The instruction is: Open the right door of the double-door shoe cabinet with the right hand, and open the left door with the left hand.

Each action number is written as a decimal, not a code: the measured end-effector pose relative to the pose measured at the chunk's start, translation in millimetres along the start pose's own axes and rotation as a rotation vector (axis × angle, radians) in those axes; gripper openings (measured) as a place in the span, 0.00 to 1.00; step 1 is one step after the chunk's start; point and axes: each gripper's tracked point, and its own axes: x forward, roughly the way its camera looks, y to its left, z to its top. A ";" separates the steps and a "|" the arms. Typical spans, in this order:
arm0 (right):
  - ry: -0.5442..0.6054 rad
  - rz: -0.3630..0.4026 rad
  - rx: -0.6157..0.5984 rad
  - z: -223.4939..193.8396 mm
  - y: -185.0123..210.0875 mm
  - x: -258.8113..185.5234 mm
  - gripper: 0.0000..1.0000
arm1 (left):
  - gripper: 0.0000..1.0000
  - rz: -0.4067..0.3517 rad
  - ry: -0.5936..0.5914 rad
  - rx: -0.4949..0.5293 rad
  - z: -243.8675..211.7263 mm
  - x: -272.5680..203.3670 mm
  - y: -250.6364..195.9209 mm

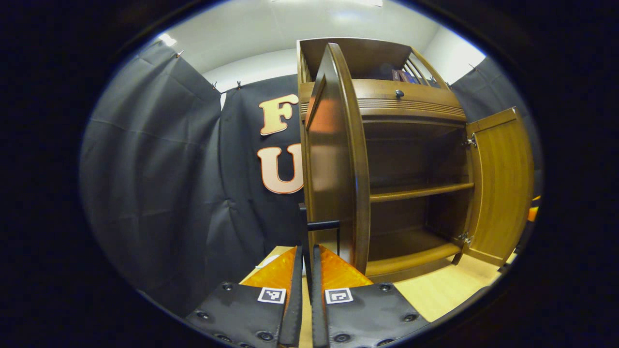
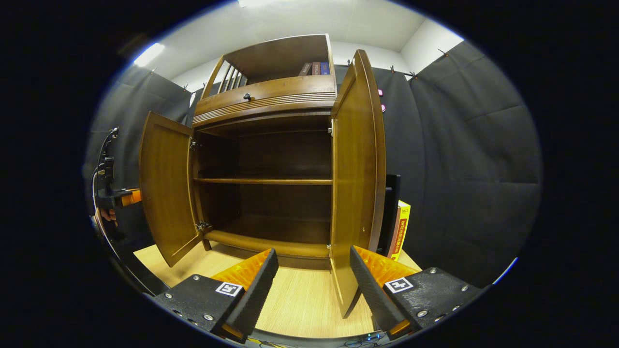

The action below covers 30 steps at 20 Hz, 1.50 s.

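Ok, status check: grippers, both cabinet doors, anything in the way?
Left gripper shut, at left door handle. Right gripper open, empty, by right door. Both doors swung open, shelves bare. Nothing blocking.

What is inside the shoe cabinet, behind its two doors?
Both doors stand open. The cabinet holds one bare shelf and a bare floor board; no shoes visible. The right door hides the far right corner.

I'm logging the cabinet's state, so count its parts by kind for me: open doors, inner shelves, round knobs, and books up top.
Open doors: 2, left door and right door
Inner shelves: 2, middle shelf and bottom shelf
Round knobs: 1, the knob
Books up top: 3, the books
Total: 8
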 end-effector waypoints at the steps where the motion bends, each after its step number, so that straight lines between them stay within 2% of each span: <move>1: 0.001 0.000 0.001 0.4 1.7 1.1 0.92 | 0.07 -0.002 0.001 0.008 -1.0 -0.9 9.2; 2: 0.001 -0.001 0.001 0.3 2.3 1.8 0.92 | 0.02 -0.026 -0.003 -0.009 -1.4 -0.9 13.0; 3: 0.001 -0.002 0.002 1.0 2.6 2.0 0.92 | 0.02 -0.047 0.001 -0.028 -1.8 0.1 17.8; 4: 0.000 -0.004 0.004 2.1 2.2 1.9 0.92 | 0.10 -0.069 -0.001 -0.042 -4.0 1.4 24.7; 5: -0.003 -0.004 0.007 2.5 2.5 1.8 0.92 | 0.02 -0.088 -0.011 -0.067 -4.2 4.8 34.4; 6: -0.006 -0.004 0.011 3.5 2.6 1.2 0.92 | 0.02 -0.114 -0.015 -0.097 -4.7 6.2 45.0; 7: -0.008 -0.002 0.018 5.3 3.3 1.7 0.92 | 0.10 -0.141 -0.019 -0.124 -5.3 7.7 53.0; 11: -0.009 0.000 0.037 7.4 4.2 0.9 0.92 | 0.10 -0.267 -0.002 -0.267 -9.6 12.1 73.6; 12: -0.007 -0.001 0.040 6.6 4.1 0.0 0.92 | 0.10 -0.282 0.002 -0.297 -9.8 13.4 78.9; 13: -0.007 -0.001 0.040 7.3 5.2 0.5 0.92 | 0.18 -0.297 0.003 -0.318 -11.4 13.5 82.4; 15: -0.007 -0.001 0.033 8.6 6.3 -1.1 0.92 | 0.18 -0.310 0.015 -0.313 -10.7 12.0 83.2; 19: 0.008 -0.009 0.026 4.0 4.4 -2.9 0.92 | 0.18 -0.285 0.074 -0.270 -28.4 -11.2 92.5; 22: 0.023 -0.005 0.031 -0.9 4.1 -0.3 0.92 | 0.18 -0.207 0.071 -0.272 -26.8 -39.7 109.2; 24: 0.027 0.007 0.036 1.3 6.6 6.4 0.92 | 0.18 -0.158 0.019 -0.282 -3.3 -57.1 105.9; 28: -0.019 0.035 0.048 17.7 20.8 22.5 0.92 | 0.18 -0.057 -0.062 -0.229 35.7 -63.6 65.8; 29: -0.025 0.048 0.053 18.8 26.3 24.8 0.91 | 0.09 -0.056 -0.064 -0.244 39.4 -59.1 48.5; 30: -0.028 0.059 0.053 19.0 30.8 25.9 0.91 | 0.18 -0.062 -0.052 -0.257 39.0 -56.0 28.0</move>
